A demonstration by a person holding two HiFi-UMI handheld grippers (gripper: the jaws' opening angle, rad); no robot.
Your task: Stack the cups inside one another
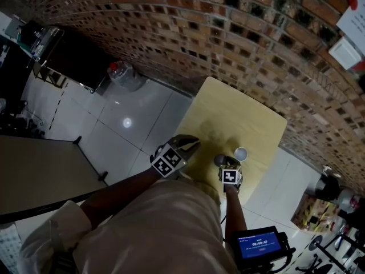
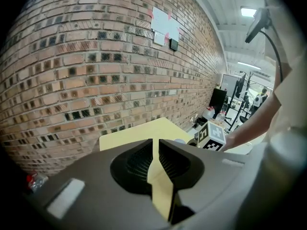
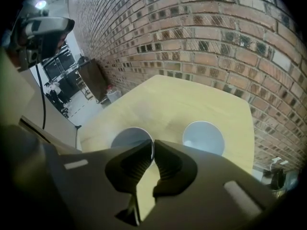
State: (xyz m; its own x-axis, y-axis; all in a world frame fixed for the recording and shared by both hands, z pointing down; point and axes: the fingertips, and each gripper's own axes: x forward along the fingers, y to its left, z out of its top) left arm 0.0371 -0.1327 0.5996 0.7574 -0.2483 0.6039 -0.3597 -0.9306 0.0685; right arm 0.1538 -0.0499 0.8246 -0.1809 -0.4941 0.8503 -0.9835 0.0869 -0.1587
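Stacking is barely begun: the right gripper (image 3: pixel 152 150) pinches the rim of the grey cup (image 3: pixel 128 138). The white cup (image 3: pixel 203 137) stands apart beside it on the yellow table (image 3: pixel 192 99). The left gripper (image 2: pixel 156 147) hangs closed and empty.

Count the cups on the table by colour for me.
Grey cup: 1, rim pinched in the right gripper
White cup: 1
Total: 2 cups
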